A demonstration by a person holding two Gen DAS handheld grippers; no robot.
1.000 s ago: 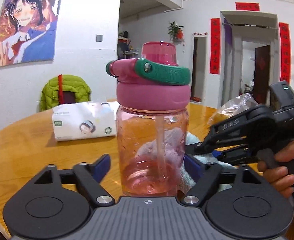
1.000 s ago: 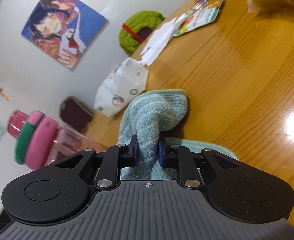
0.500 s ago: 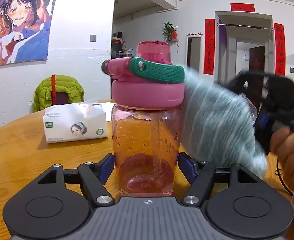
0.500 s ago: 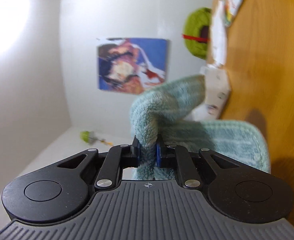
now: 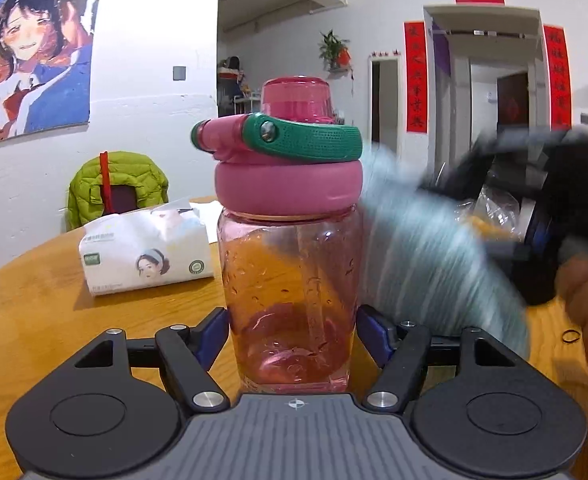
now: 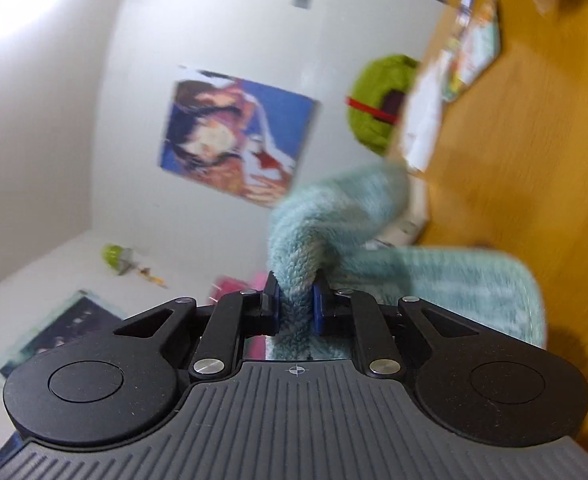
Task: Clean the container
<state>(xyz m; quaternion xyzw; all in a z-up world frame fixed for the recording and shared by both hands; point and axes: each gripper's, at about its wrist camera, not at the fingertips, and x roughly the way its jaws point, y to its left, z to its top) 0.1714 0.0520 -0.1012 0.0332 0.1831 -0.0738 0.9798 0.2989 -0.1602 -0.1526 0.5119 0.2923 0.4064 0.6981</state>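
**Bottle gripped, cloth at its side**

Left wrist view: the left tongs (image 5: 292, 330) clamp the pink bottle (image 5: 290, 280), upright on the counter (image 5: 34, 308); a blurred blue cloth (image 5: 433, 264) sits against its right side.

Right wrist view: the right tongs (image 6: 295, 308) pinch the cloth (image 6: 333, 220), nearly closed.

White walls (image 5: 142, 80), anime poster (image 5: 30, 60), round wooden table (image 5: 26, 312).

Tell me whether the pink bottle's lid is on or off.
On. The pink lid sits on the pink bottle, its cap down and the green carry handle lying across it.
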